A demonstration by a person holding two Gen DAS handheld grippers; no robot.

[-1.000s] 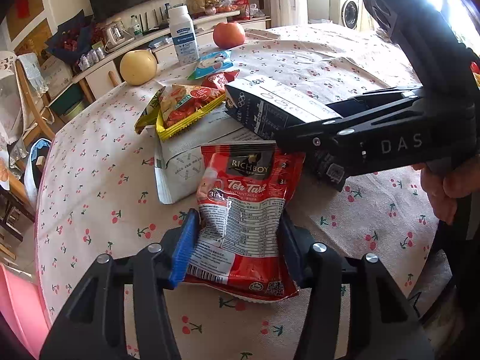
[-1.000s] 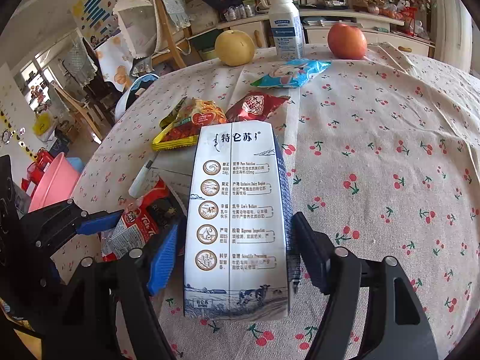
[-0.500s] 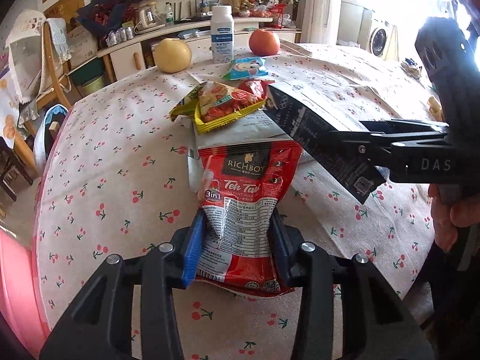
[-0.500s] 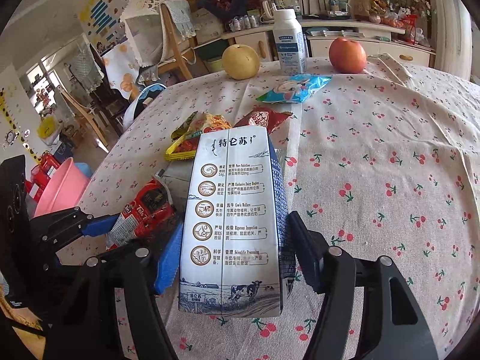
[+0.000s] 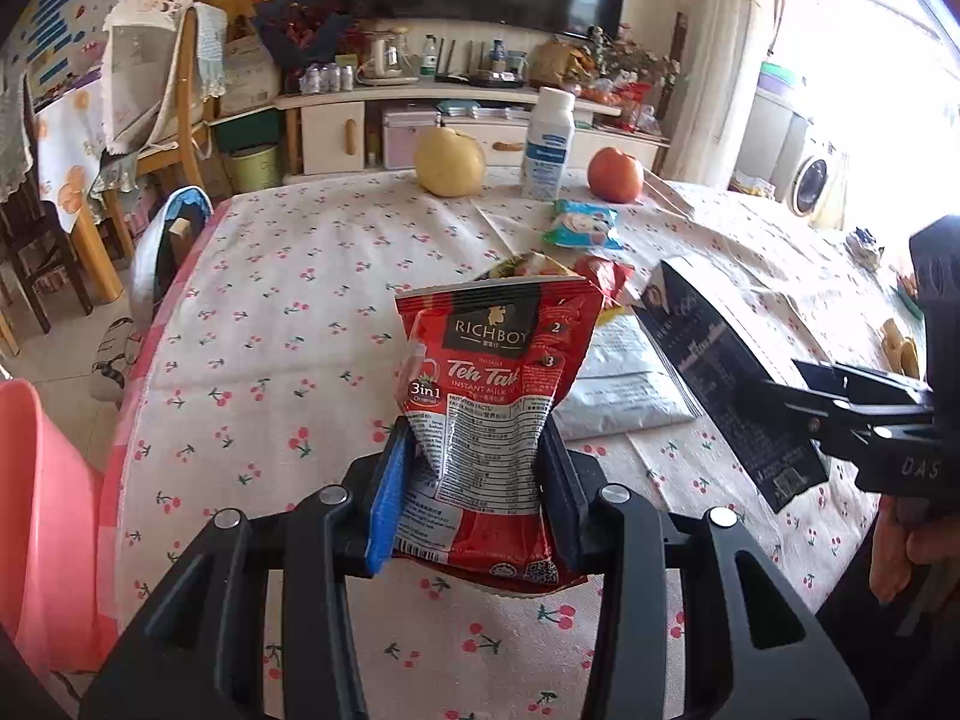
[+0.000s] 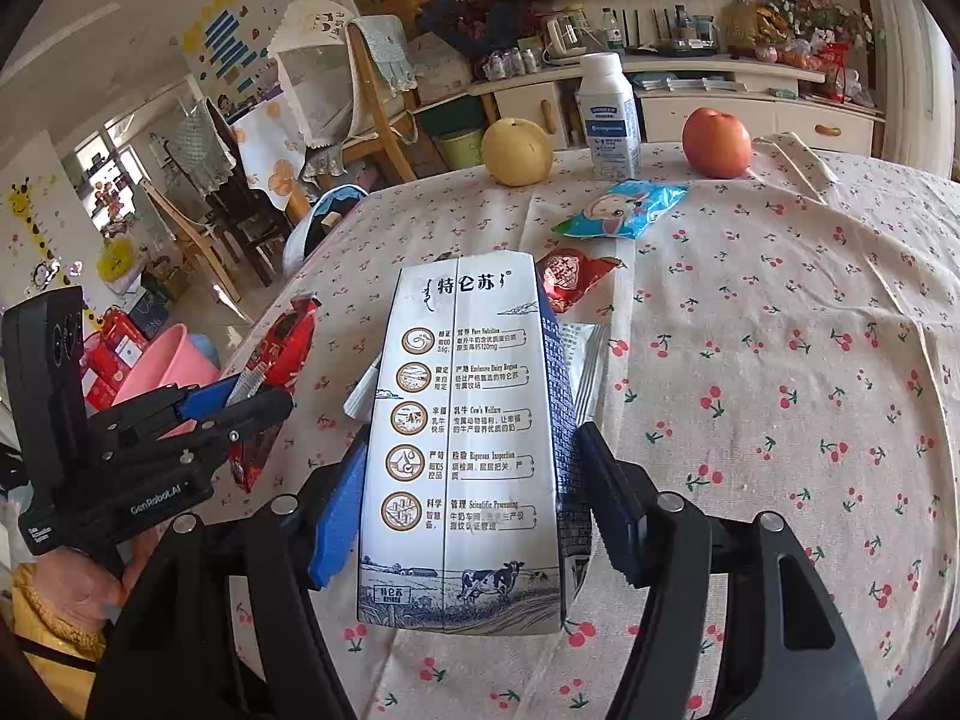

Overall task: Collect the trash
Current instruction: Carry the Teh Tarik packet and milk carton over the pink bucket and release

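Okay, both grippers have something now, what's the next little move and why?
Probably swing both loads toward the pink basin beside the table. The left gripper is shut on the red tea sachet, the right gripper on the milk carton, both clear of the tablecloth.

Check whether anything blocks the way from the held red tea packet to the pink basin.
Nothing visible does. The left gripper holds the red tea packet above the table; the pink basin sits beyond the table's edge, nothing between them.
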